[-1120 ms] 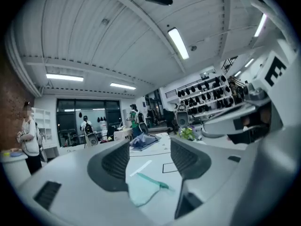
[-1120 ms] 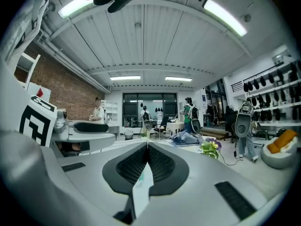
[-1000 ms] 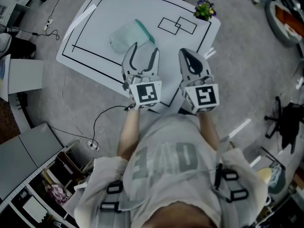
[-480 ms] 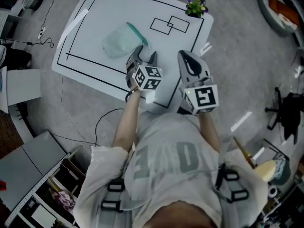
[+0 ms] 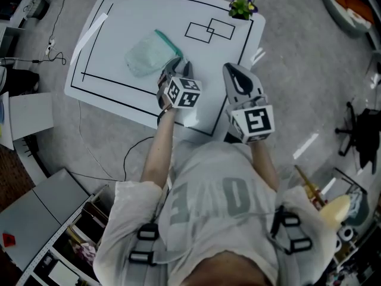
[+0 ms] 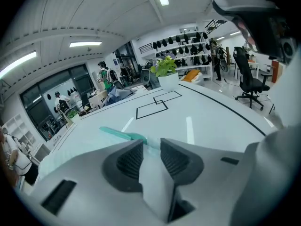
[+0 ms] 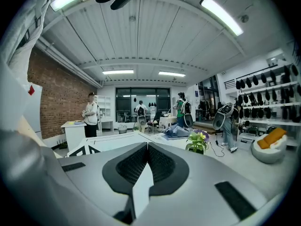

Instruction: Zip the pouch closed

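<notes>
White table (image 5: 113,22) marked with black lines, standing on a grey floor in an open workshop. Left gripper (image 5: 177,64) is lowered to the table's near half, jaws part-way apart and closing; in the left gripper view (image 6: 151,142) a gap shows between the ribbed pads, and the near corner of the pouch (image 5: 149,53) lies at their tips, with no firm pinch visible. Right gripper (image 5: 233,69) is held off the surface beside the left, jaws pressed together with nothing between them (image 7: 147,145). The pouch, translucent, lies flat near the table's middle, its teal zip strip (image 5: 168,42) along the edge nearest the left gripper. A potted plant (image 5: 241,5) stands at the far right corner, well apart from the pouch.
</notes>
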Tool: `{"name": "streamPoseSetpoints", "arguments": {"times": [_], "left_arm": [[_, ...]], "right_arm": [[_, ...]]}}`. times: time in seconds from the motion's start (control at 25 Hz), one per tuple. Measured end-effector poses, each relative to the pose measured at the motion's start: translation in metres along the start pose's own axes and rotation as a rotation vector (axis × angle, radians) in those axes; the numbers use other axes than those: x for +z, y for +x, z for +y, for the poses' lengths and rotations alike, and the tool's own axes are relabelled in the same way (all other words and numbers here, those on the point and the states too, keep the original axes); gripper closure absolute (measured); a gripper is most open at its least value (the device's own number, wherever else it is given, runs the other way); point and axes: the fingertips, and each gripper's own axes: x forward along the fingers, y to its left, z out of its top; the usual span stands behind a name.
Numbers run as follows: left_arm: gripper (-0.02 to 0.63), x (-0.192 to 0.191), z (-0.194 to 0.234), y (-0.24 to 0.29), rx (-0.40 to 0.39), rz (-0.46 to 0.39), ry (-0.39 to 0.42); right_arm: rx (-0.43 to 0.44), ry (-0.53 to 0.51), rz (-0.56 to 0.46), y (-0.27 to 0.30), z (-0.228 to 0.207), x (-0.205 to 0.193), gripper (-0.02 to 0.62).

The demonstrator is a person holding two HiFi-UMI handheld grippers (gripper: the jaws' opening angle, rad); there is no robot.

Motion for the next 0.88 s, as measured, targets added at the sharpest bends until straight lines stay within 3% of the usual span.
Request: {"name": "streamPoseSetpoints", "arguments": {"times": [0.28,0.6,0.88], "left_arm": [[0.577,-0.006,0.004,0.001,0.016,0.036,-0.043],[0.586,-0.008,0.009,-0.002,0.019,0.031,-0.110],[0.589,0.011,0.034,-0.024,0.052,-0.029,-0.184]], "right_arm": [[-0.018,0.017,-0.001,0.000,-0.003,-0.001,0.588],[-0.007,0.011,0.001,0.005,-0.001,0.000,0.588],[0.004,-0.024,-0.033,0.012,0.001,0.013,0.588]]}}
